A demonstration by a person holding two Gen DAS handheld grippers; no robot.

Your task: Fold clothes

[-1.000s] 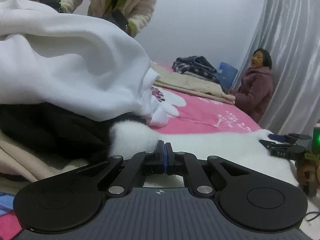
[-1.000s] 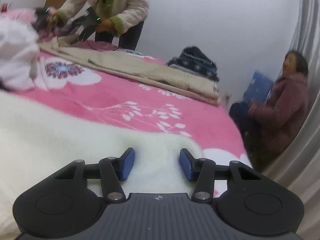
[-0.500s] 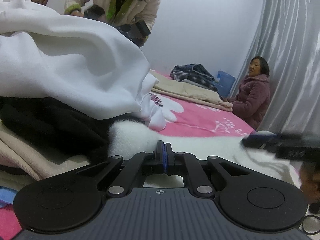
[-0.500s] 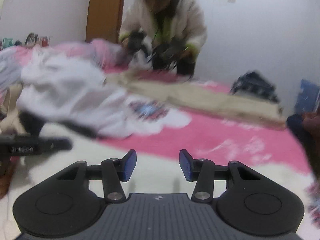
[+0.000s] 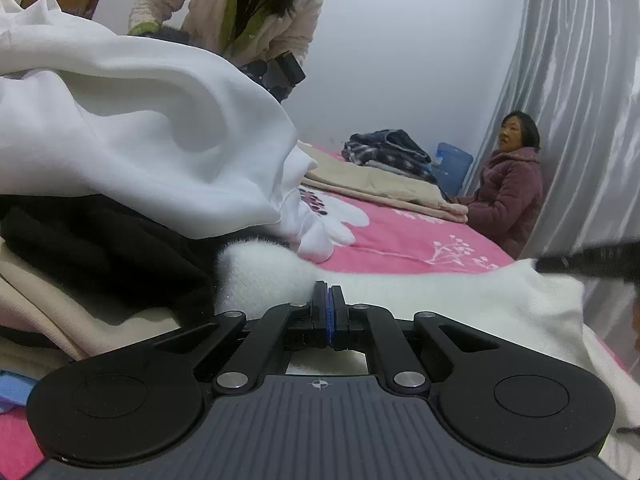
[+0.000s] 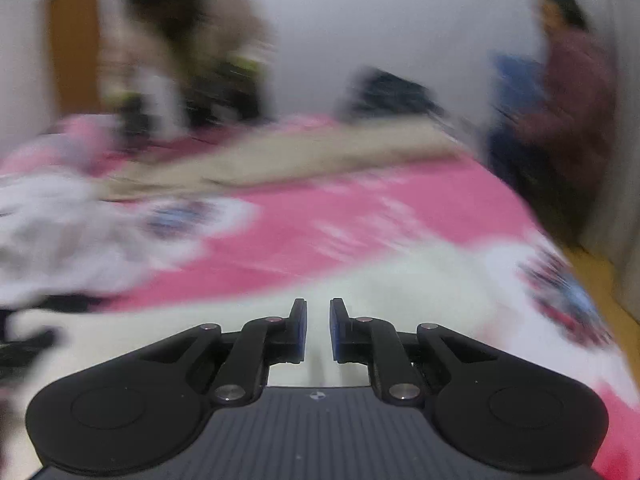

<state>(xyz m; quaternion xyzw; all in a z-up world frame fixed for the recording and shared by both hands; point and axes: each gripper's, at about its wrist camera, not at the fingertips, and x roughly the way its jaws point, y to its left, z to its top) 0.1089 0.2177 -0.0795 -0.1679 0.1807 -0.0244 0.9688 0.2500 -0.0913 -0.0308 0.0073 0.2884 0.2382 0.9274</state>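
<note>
A home bedroom: a bed covered by a pink floral bedspread [image 5: 400, 240] fills the room, heaped with loose white, black and beige clothes [image 5: 132, 128]. Shiny silver-grey curtains [image 5: 580, 100] hang floor-length beside plain white walls [image 5: 400, 60], with a brown wooden door [image 6: 74, 48] behind.

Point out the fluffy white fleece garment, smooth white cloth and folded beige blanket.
Fluffy white fleece garment [image 5: 420, 296], left wrist view, flat middle.
Smooth white cloth [image 5: 132, 128], left wrist view, draped top.
Folded beige blanket [image 5: 384, 184], left wrist view, upper surface.
</note>
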